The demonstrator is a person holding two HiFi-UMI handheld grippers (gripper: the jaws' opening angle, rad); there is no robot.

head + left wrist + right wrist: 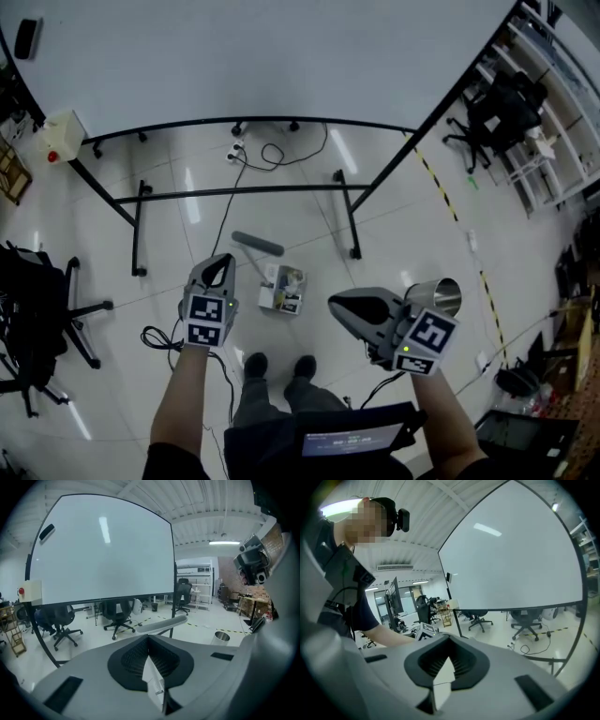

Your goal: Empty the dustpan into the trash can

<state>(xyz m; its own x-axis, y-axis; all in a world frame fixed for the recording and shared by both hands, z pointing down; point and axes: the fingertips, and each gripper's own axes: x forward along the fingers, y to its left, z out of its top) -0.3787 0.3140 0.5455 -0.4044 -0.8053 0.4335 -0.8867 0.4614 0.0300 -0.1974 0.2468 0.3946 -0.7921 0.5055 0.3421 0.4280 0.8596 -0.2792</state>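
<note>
In the head view a small dustpan (282, 290) with bits of litter in it stands on the pale floor just ahead of the person's shoes, its grey handle (257, 243) pointing away. My left gripper (223, 260) hovers just left of it, shut and empty. The right gripper (334, 302) is to the dustpan's right, also shut with nothing held. A shiny metal trash can (442, 295) stands right behind the right gripper. The left gripper view shows the grey handle (161, 624) beyond the closed jaws and the trash can (219, 637) further right.
A large whiteboard (262, 56) on a black wheeled frame (244, 191) stands ahead, with a cable (281, 155) under it. A black office chair (37, 309) is at the left, another chair (497, 117) and shelves at the right. Yellow-black tape (450, 211) runs along the floor.
</note>
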